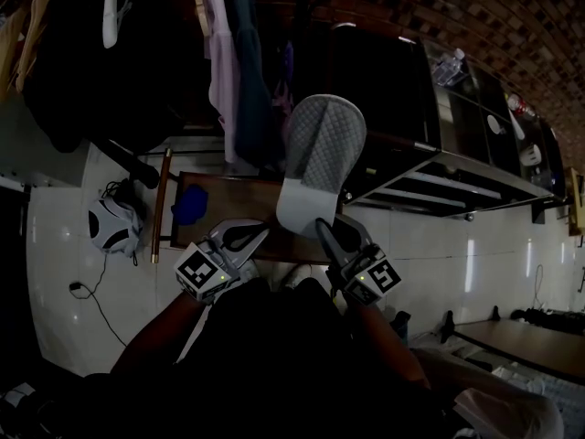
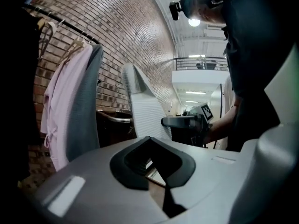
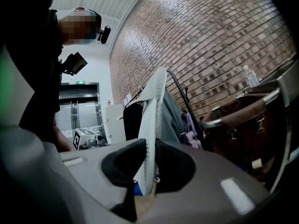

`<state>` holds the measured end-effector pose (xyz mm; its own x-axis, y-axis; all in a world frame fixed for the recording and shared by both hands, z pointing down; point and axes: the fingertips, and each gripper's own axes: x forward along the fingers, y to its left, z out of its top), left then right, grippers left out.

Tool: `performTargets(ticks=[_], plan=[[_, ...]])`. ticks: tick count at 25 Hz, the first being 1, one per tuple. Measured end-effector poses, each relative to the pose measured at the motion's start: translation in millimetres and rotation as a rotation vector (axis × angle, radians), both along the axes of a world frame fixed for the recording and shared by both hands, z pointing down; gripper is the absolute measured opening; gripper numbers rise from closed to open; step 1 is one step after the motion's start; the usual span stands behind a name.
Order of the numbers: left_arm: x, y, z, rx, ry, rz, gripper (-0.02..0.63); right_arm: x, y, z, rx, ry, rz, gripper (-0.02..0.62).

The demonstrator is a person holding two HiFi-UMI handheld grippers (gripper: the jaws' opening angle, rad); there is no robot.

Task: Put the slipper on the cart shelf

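Left gripper [image 1: 259,233] sits closest, jaws closed on nothing. Right gripper [image 1: 322,227] jaws pinch the slipper [image 1: 322,154] by its heel edge, so it stands straight up off them, probably for sliding flat onto the cart shelf [image 1: 457,183] beyond, to their right.

Two in all: left hand-held gripper [image 1: 259,234], right hand-held gripper [image 1: 323,228]; one grey quilted fabric slipper [image 1: 320,158] between the right one's jaws; one clear plastic bottle [image 1: 448,67] far to its right.
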<state>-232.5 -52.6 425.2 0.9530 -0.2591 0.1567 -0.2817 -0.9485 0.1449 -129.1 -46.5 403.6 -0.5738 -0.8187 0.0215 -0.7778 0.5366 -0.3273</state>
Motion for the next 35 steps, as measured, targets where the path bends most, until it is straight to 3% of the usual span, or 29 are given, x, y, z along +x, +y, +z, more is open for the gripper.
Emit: performTargets(ticks=[3, 11, 23, 35], plan=[[2, 6, -2, 0.018, 0.006, 0.028, 0.003, -1, 1, 3, -0.012, -0.001, -0.002, 0.060], [-2, 2, -8, 0.004, 0.052, 0.002, 0.005, -5, 2, 4, -0.014, -0.005, -0.003, 0.060], [-9, 0, -5, 0.011, 0.061, 0.004, 0.005, -14, 1, 10, -0.028, -0.001, -0.003, 0.060], [-16, -9, 3, 0.008, 0.066, 0.055, 0.005, -18, -2, 9, -0.037, 0.013, 0.060, 0.060]])
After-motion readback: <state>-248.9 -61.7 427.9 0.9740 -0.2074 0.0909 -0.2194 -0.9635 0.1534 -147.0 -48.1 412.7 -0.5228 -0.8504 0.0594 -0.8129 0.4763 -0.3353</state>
